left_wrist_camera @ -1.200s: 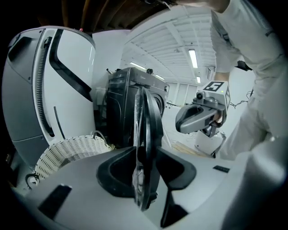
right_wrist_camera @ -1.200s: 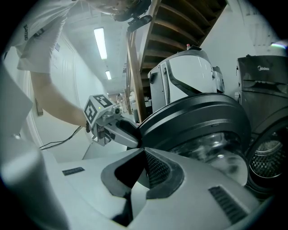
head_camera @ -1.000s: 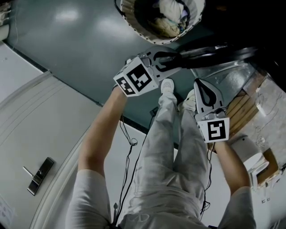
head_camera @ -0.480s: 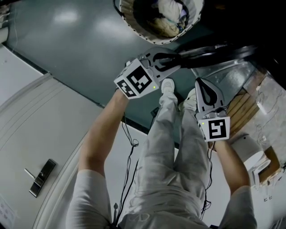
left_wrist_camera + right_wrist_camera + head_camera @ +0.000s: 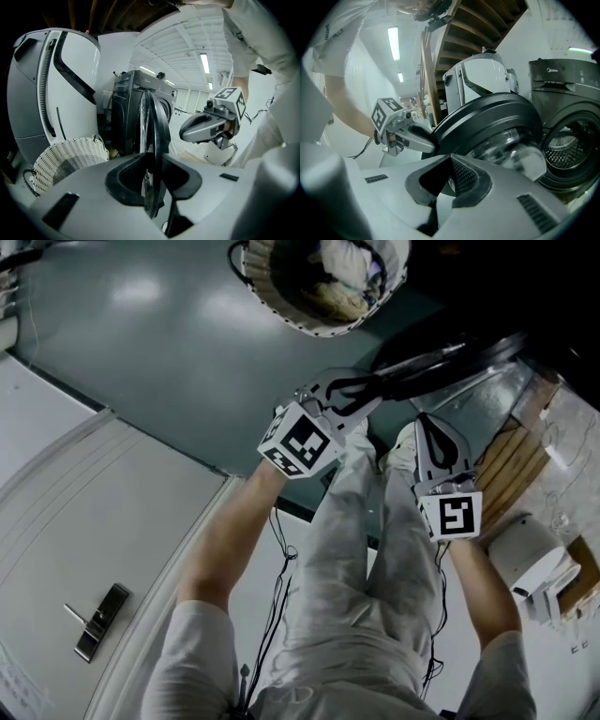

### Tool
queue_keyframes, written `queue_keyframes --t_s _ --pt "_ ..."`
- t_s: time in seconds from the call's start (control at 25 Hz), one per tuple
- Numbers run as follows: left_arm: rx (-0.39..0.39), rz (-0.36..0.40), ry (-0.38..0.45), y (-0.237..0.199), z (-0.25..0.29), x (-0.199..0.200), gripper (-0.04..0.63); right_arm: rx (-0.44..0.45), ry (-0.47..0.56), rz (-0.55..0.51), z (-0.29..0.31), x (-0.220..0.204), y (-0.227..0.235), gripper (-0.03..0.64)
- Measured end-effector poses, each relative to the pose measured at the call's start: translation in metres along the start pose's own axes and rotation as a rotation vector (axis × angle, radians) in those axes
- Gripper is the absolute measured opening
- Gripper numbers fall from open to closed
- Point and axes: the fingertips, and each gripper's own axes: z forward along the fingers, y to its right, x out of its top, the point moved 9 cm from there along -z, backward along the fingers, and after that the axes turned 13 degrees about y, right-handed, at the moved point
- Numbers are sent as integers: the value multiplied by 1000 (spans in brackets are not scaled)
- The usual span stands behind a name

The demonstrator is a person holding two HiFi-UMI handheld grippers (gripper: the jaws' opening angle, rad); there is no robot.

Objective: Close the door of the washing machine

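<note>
The dark round washing machine door (image 5: 441,354) stands open and shows edge-on in the head view. My left gripper (image 5: 361,387) is shut on its rim, and the rim (image 5: 153,140) runs upright between the jaws (image 5: 157,165). My right gripper (image 5: 427,425) is shut and empty, just below the door's near edge. In the right gripper view the door (image 5: 497,119), with its glass bowl, fills the middle ahead of the right gripper (image 5: 450,160). The left gripper (image 5: 417,140) grips the door's left rim there. The dark washing machine (image 5: 562,89) with its open drum (image 5: 568,150) stands at the right.
A white wicker basket (image 5: 319,287) holding clothes stands on the floor beyond the grippers, also seen as the basket (image 5: 70,159). A tall white appliance (image 5: 51,84) stands behind it. Wooden slats (image 5: 511,460) and a white box (image 5: 525,554) lie at the right. The person's legs (image 5: 356,549) are below.
The left gripper's jaws have closed on the door's rim. It has shifted down and right in the head view with the rim. The right gripper moved slightly.
</note>
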Motion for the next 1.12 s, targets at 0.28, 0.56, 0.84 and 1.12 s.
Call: queue_keyframes --t_s 0.28,0.56,0.84,1.12 --pt "74 -37 -14 27 7 -2 91 -83 -13 17 -31 -9 5 11" --pt "130 -68 -25 62 19 0 91 -153 -35 28 -63 -14 9 11" --pt "202 -123 -35 105 36 0 94 -167 -49 34 -99 -27 12 11" --pt "284 -163 -59 137 56 1 94 -184 -72 10 -136 -45 20 11"
